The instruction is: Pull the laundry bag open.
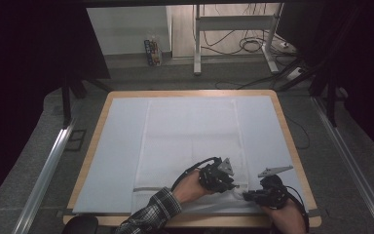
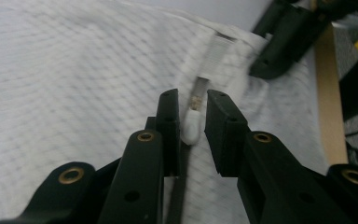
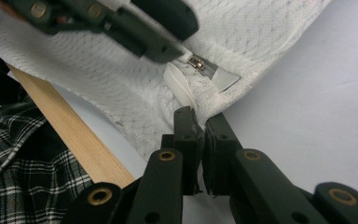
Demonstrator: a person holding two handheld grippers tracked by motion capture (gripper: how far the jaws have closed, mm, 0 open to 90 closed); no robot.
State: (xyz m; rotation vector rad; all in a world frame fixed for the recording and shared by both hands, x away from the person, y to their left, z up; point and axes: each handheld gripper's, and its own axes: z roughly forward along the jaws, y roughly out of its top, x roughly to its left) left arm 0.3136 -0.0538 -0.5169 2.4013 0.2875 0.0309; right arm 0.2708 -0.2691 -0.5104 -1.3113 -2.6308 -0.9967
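Two hand-held grippers work at the zipper corner of a white cloth cover on the table.

The table (image 1: 292, 146), wood-edged under a pale sheet, carries the white cloth cover (image 1: 190, 141), spread flat down its middle and reaching the near edge. At the cover's near right corner the left hand-held gripper (image 2: 192, 116) has its jaws narrowed around the white zipper pull (image 2: 191, 128); the right gripper view shows its tip right at the pull (image 3: 186, 57), though whether the pads press it cannot be told. The right hand-held gripper (image 3: 199, 122) is clamped on the cover's hem just beside the zipper's end, next to a white tab (image 3: 179, 88).
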